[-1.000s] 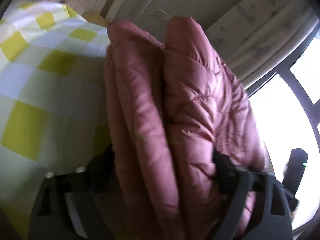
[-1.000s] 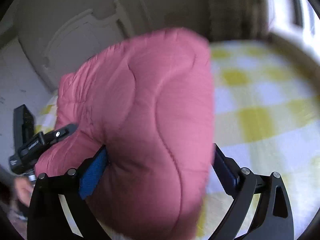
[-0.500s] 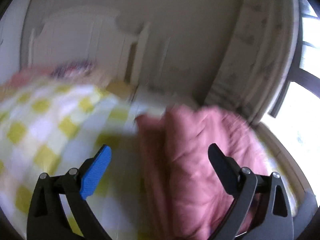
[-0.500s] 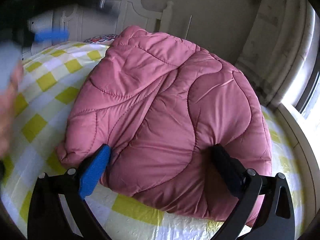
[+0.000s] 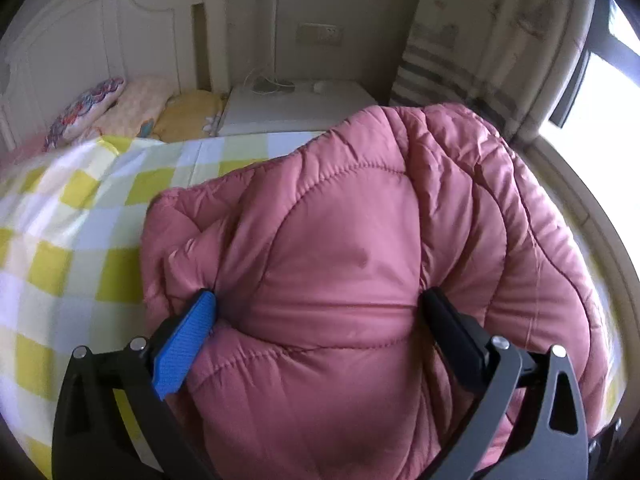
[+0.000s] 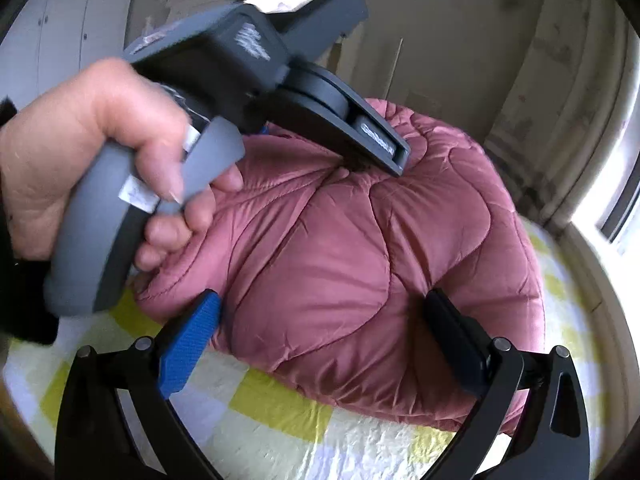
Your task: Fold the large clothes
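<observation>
A pink quilted puffer jacket (image 5: 352,240) lies folded in a thick bundle on the yellow-and-white check bedspread (image 5: 60,220). My left gripper (image 5: 316,304) is open and wide, and its fingers press down on the bundle's top, so the padding bulges between them. In the right wrist view the jacket (image 6: 360,260) sits at the centre. My right gripper (image 6: 320,304) is open, its fingers straddling the near side of the bundle just above the bedspread (image 6: 280,408). A hand (image 6: 80,140) grips the left tool's grey handle (image 6: 100,240) over the jacket's far left.
A white headboard (image 5: 100,40) and patterned pillows (image 5: 92,108) are at the bed's far end. Beside them stands a white nightstand (image 5: 296,108) with a cable on it. A curtain (image 5: 480,48) and a bright window (image 5: 600,100) close off the right side.
One second ago both grippers held the jacket up off the bed. They let go, and it now rests on the bedspread. The left gripper lifted clear, then came down onto the bundle.
</observation>
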Tool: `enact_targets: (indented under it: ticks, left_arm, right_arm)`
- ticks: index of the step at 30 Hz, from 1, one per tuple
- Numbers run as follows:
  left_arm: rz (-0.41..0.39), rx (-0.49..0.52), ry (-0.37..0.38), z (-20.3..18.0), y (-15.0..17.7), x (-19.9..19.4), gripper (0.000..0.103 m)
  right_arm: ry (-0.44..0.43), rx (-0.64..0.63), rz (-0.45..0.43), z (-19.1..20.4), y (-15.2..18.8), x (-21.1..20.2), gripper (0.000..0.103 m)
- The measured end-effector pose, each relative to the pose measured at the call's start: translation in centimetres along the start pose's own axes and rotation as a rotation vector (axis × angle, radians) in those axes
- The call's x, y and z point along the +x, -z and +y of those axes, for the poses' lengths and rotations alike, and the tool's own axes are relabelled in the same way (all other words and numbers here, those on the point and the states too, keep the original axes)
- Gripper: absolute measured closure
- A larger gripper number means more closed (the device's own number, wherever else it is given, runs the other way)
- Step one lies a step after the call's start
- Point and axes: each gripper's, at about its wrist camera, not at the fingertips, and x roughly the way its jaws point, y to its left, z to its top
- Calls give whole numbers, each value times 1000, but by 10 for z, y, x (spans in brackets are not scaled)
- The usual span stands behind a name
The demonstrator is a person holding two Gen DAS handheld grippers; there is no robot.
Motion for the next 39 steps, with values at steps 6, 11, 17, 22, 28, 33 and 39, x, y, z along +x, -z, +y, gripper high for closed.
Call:
enact_targets:
  ticks: [6, 11, 17, 22, 28, 33, 39]
  left_arm:
    - [-307, -53, -109, 10, 25, -110, 2]
    - [-633, -25, -293, 0, 108, -227, 2]
    - [-654, -38, -272, -36, 183, -279, 2]
    - [-562, -28, -228, -66, 218, -274, 2]
    - [-532, 1, -242, -85, 229, -258, 2]
    - [-510, -19, -234, -77, 220, -249, 2]
    - [-513, -39, -236, -71, 220, -251, 2]
  right_arm:
    - [12, 94, -140, -31, 17, -78, 5]
    - [76, 194, -241, -61, 32, -134, 5]
    - [150, 304, -296, -76, 46, -168, 5]
    - [169, 284, -314, -65, 51, -176, 5]
    - [192, 239, -295, -51, 60, -168, 5]
    - [184, 222, -287, -46, 60, -165, 5]
    - [179, 227, -289, -44, 61, -164, 5]
